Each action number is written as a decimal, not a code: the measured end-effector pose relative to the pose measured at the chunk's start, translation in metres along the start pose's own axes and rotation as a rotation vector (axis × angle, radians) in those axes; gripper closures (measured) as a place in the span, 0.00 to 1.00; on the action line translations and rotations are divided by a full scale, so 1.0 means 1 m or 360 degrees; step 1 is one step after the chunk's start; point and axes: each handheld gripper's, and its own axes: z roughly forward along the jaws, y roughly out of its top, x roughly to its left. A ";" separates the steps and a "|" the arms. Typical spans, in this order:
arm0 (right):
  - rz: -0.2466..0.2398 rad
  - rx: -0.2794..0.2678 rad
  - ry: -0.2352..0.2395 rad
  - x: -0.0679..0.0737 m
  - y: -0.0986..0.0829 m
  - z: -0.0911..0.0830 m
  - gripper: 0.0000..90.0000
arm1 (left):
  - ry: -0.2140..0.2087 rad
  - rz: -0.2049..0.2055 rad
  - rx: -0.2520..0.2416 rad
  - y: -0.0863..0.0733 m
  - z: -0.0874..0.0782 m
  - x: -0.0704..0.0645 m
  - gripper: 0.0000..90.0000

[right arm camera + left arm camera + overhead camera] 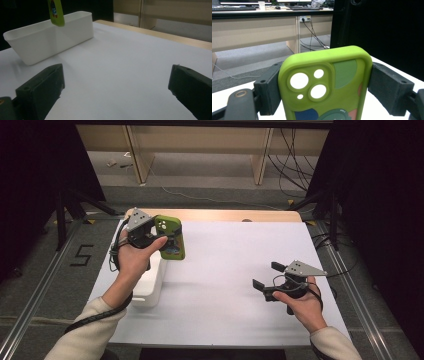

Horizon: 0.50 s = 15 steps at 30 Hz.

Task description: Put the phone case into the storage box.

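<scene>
At nine o'clock of the table, my left claw (pixel 159 236) pinches the green phone case (pixel 170 238) by its side edges, long axis upright, hanging just above the white bin (pixel 150 282), while my right claw (pixel 266 276) waits wide apart at four o'clock.

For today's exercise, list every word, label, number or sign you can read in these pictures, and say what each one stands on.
"5": black marking on the grey floor left of the table.
Small print on the round badge at the bottom of the green phone case held in the left gripper: too blurred and cut off to read.
Coloured artwork on the case as it shows in the right gripper view: too small to tell whether it holds text.
Nothing else is legible.
</scene>
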 end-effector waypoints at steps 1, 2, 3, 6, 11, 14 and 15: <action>-0.0003 0.0001 0.0003 0.000 0.000 0.000 0.02 | 0.0002 0.0001 0.0001 0.000 0.000 0.000 0.20; -0.0009 0.0003 0.0003 0.001 0.000 0.000 0.02 | 0.0003 0.0001 0.0001 0.000 0.000 0.001 0.20; -0.0017 0.0009 0.0001 0.001 0.000 -0.001 0.02 | 0.0004 0.0004 -0.0001 0.000 -0.001 0.001 0.20; -0.0033 0.0008 0.0012 0.002 0.000 -0.002 0.02 | 0.0010 0.0006 -0.0002 0.001 -0.001 0.003 0.20; -0.0036 0.0001 0.0006 0.001 -0.001 -0.004 0.02 | 0.0022 0.0003 -0.0004 0.002 -0.002 0.005 0.20; -0.0032 0.0002 0.0000 0.001 -0.002 -0.005 0.02 | 0.0029 0.0000 -0.0004 0.002 -0.003 0.006 0.20; -0.0032 0.0000 -0.0001 0.001 -0.002 -0.005 0.02 | 0.0031 0.0002 -0.0002 0.002 -0.003 0.007 0.20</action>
